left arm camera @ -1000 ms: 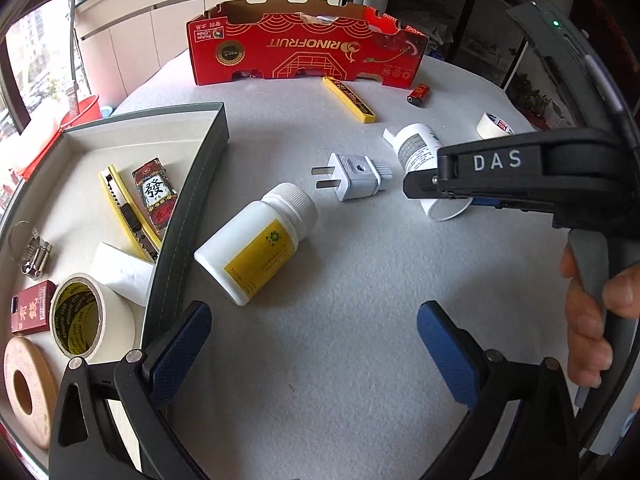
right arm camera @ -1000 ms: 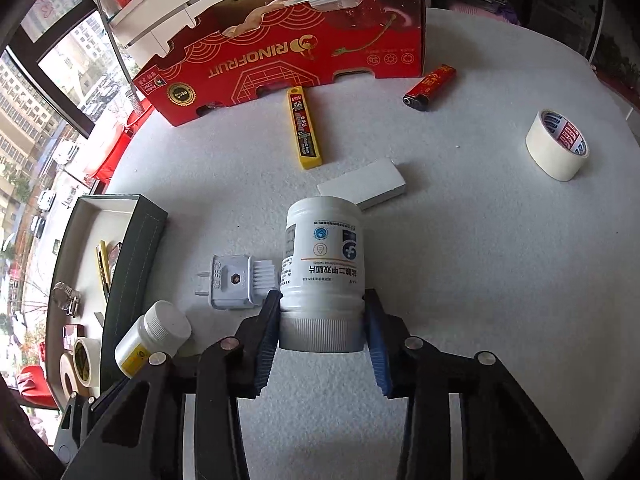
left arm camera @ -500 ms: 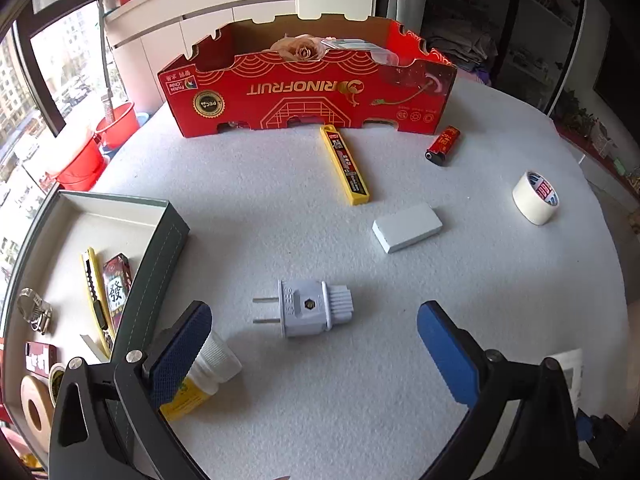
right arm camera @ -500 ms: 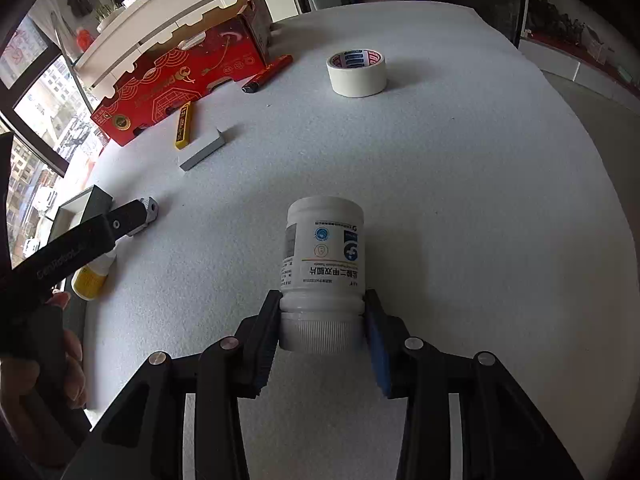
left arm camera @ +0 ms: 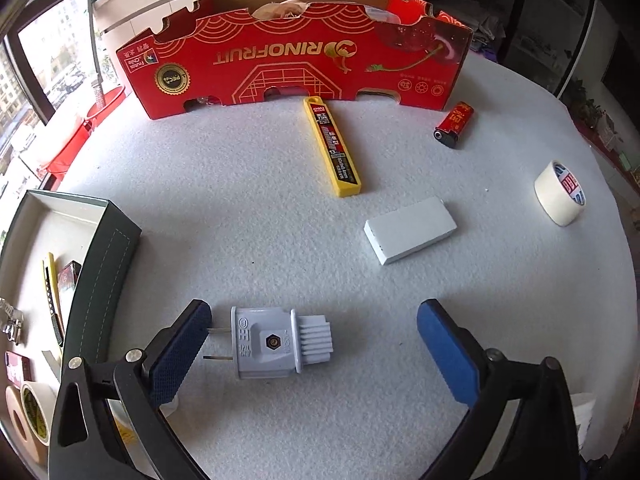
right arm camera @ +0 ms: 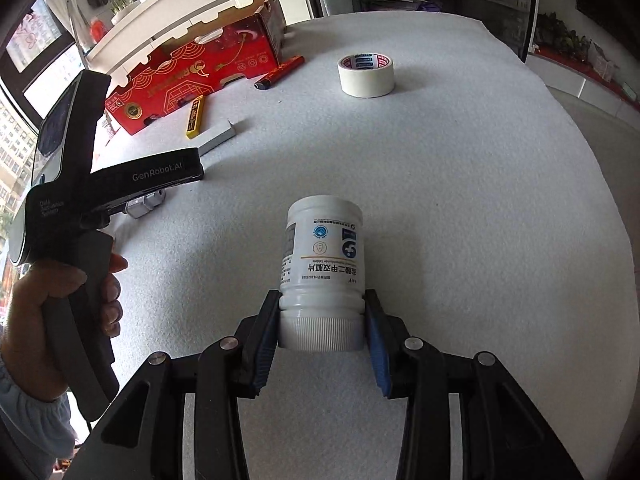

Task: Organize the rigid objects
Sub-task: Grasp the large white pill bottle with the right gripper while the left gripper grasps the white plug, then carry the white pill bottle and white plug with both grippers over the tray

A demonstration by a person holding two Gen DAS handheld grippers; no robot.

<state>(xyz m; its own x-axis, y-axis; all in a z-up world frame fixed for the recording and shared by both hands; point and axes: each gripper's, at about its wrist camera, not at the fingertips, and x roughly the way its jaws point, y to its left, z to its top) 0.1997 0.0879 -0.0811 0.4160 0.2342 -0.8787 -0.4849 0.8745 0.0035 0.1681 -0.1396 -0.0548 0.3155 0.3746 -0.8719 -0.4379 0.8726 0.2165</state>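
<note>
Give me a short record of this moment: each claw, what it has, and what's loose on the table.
left claw: open, jaws just narrowing slightly, white plug between them, not gripped
right claw: shut on white bottle, gripped at the cap end
loose on table: yellow blade case, white box, red lighter, tape roll
tray: at left, partly filled
</note>
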